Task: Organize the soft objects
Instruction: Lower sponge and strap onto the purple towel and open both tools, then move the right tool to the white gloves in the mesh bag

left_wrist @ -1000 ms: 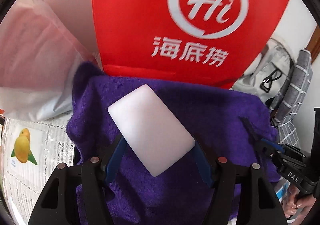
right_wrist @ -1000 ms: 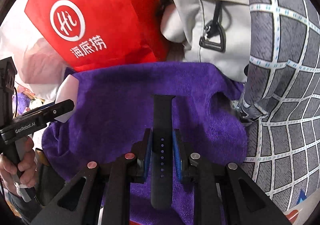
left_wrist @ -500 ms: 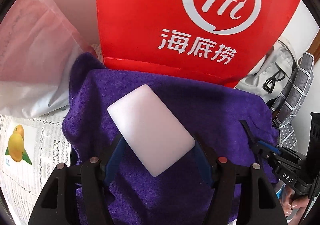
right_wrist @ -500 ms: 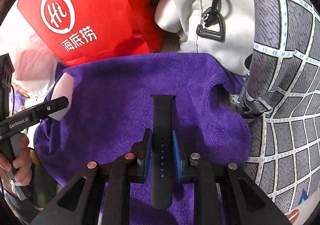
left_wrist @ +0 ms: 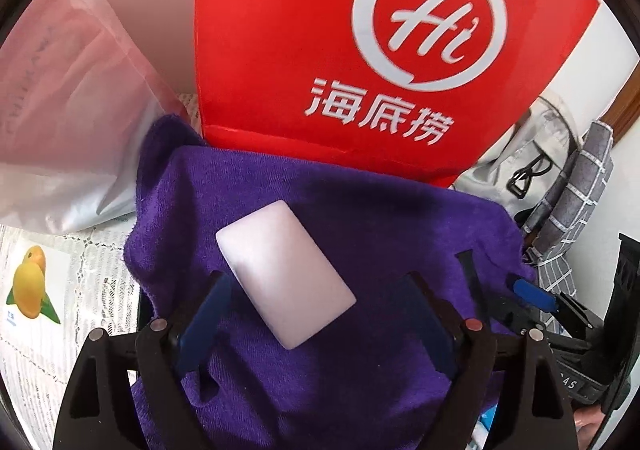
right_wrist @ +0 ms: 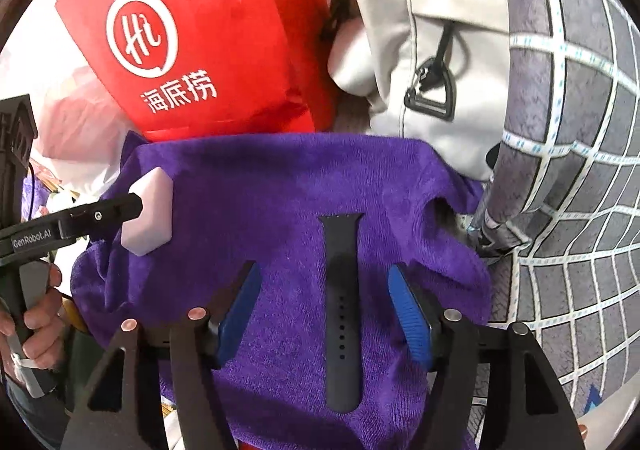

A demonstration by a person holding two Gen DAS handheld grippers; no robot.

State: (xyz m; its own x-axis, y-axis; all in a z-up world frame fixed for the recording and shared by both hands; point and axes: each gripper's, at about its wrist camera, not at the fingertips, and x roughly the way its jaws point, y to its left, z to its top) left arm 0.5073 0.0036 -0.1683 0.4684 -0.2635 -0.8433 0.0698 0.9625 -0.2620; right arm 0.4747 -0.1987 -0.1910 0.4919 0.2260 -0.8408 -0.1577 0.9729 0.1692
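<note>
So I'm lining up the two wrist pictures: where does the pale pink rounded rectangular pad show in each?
Left wrist: pale pink rounded rectangular pad centre, on the purple towel.
Right wrist: far left, partly behind the left gripper.
Shared landmark: red paper bag with white logo.

You're working in what looks like a home, not a lab or workshop. Everyday belongings crowd the spot: a red bag (left_wrist: 320,50) with a restaurant logo, a grey backpack (right_wrist: 420,50), a grey checked cloth (right_wrist: 568,130) and a plastic bag (left_wrist: 60,110) stand around a purple towel (right_wrist: 280,210). Under them you can see a lace cover (left_wrist: 92,290) printed with yellow fruit, and wooden trim (left_wrist: 624,118) runs along the white wall.
</note>
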